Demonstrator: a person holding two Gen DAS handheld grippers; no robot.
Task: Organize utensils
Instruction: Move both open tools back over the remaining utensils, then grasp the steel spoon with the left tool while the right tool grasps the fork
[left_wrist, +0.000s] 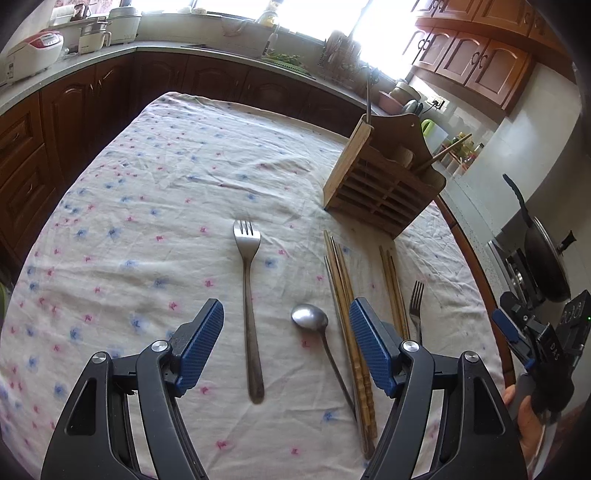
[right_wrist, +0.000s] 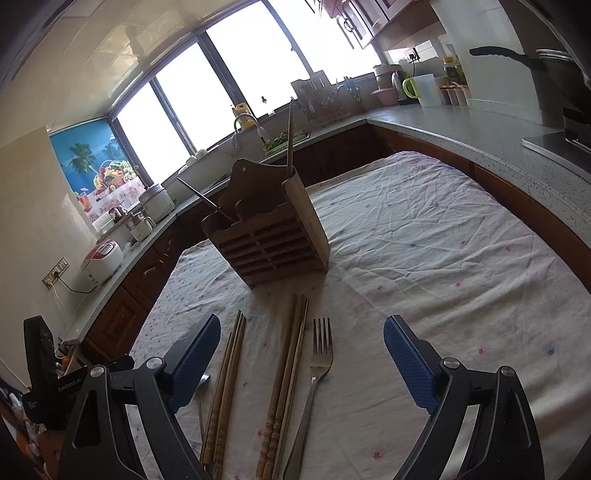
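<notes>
On the flowered cloth lie a large fork (left_wrist: 248, 295), a spoon (left_wrist: 309, 317), a bundle of wooden chopsticks (left_wrist: 347, 314), a second pair of chopsticks (left_wrist: 393, 291) and a smaller fork (left_wrist: 416, 306). My left gripper (left_wrist: 285, 310) hovers open over the large fork and the spoon, holding nothing. A slatted wooden holder (left_wrist: 384, 188) stands behind them with sticks poking out. In the right wrist view my right gripper (right_wrist: 303, 328) is open and empty above the smaller fork (right_wrist: 319, 362) and chopsticks (right_wrist: 291, 354), short of the holder (right_wrist: 273, 240). The spoon (right_wrist: 201, 402) is mostly hidden by a finger.
The table's wooden edge (left_wrist: 480, 266) runs along the right, with a pan (left_wrist: 543, 254) on a stove beyond it. A kitchen counter (right_wrist: 461, 133) wraps around the table. A rice cooker (right_wrist: 101, 258) sits on it at the left. Bare cloth (right_wrist: 443, 258) stretches right of the holder.
</notes>
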